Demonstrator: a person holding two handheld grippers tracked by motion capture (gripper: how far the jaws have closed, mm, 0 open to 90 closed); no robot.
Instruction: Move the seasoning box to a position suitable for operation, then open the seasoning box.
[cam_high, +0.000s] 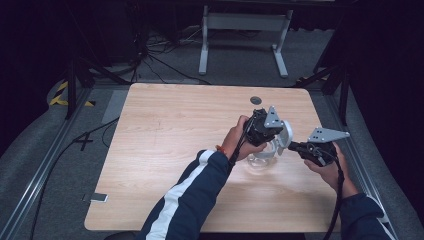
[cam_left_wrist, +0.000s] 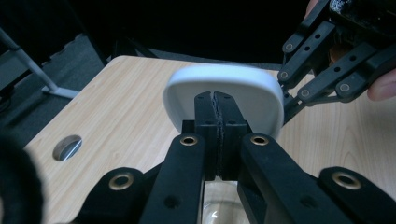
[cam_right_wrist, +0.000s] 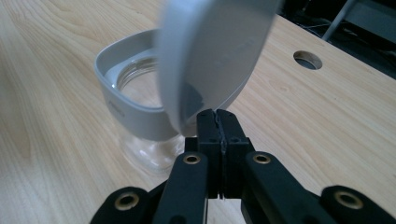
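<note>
Tools both closed: left tool (cam_left_wrist: 216, 109) and right tool (cam_right_wrist: 217, 122) each pinch the white lid (cam_left_wrist: 224, 91). Lift it level, clear of glass jar (cam_right_wrist: 140, 116).

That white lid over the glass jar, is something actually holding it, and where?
Yes. Both grippers pinch the white lid by its rim: the left gripper on one edge, the right gripper on another.

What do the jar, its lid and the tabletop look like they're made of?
Jar: clear glass by the look, see-through with bright glints; its grey collar seems matte plastic.
Lid: smooth pale grey or white plastic, probably, with a soft sheen and rounded edges.
Table: light wood-grain top, likely laminate, since the grain looks flat and even.
</note>
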